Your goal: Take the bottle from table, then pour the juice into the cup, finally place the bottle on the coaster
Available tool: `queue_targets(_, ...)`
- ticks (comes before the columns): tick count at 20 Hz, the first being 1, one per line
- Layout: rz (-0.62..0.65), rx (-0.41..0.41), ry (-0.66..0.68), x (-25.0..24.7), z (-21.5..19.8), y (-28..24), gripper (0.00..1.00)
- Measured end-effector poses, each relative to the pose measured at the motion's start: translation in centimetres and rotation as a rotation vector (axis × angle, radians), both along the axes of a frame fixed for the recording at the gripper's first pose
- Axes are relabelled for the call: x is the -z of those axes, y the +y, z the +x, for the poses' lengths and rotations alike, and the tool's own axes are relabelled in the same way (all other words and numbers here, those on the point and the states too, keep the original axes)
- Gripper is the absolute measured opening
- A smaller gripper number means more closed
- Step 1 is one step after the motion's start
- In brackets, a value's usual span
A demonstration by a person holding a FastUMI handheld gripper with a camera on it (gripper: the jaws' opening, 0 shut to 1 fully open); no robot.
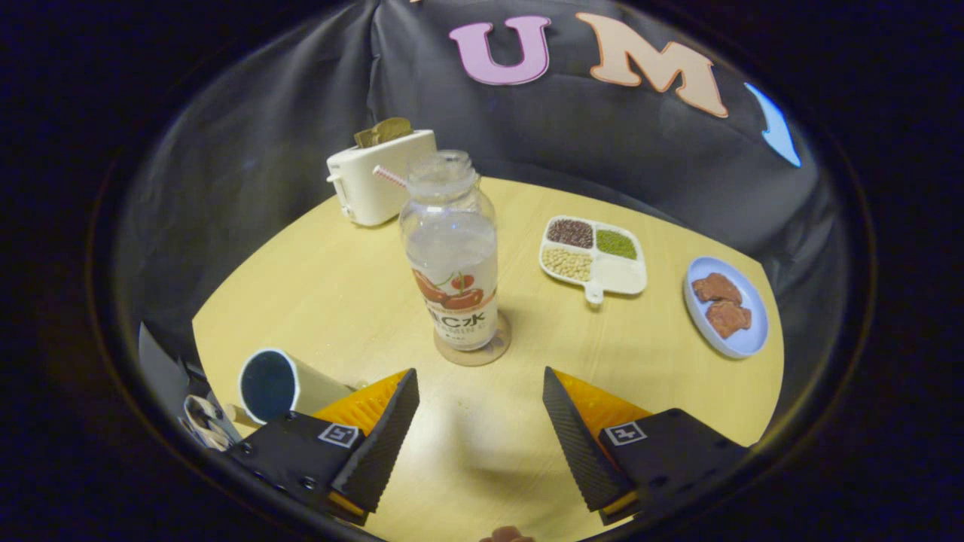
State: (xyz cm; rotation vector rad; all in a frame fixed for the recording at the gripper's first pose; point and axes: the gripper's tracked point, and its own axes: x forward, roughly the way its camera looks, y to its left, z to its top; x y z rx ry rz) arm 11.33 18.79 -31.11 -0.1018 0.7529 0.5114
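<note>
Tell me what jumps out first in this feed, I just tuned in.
The clear bottle stands upright on the round coaster mid-table, just ahead of the open gripper, which holds nothing. A white cup sits beside one of the fingers. Beyond the bottle sit a white toaster, a divided tray of beans and a blue plate.

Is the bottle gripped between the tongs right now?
No. The bottle stands on the coaster, beyond the open tongs, untouched.
</note>
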Motion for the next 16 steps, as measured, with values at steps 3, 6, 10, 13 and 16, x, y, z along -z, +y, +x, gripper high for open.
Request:
queue_targets(3, 0.038, 0.050, -0.073, -4.2, 0.3, -1.6, 1.00)
queue_targets(6, 0.066, 0.119, -0.178, -9.6, 1.8, -3.7, 1.00)
queue_targets(10, 0.092, 0.214, -0.329, -18.0, 4.2, -7.4, 1.00)
queue_targets(13, 0.111, 0.277, -0.440, -24.4, 5.5, -10.2, 1.00)
queue_targets(16, 0.140, 0.345, -0.529, -30.4, 5.9, -13.4, 1.00)
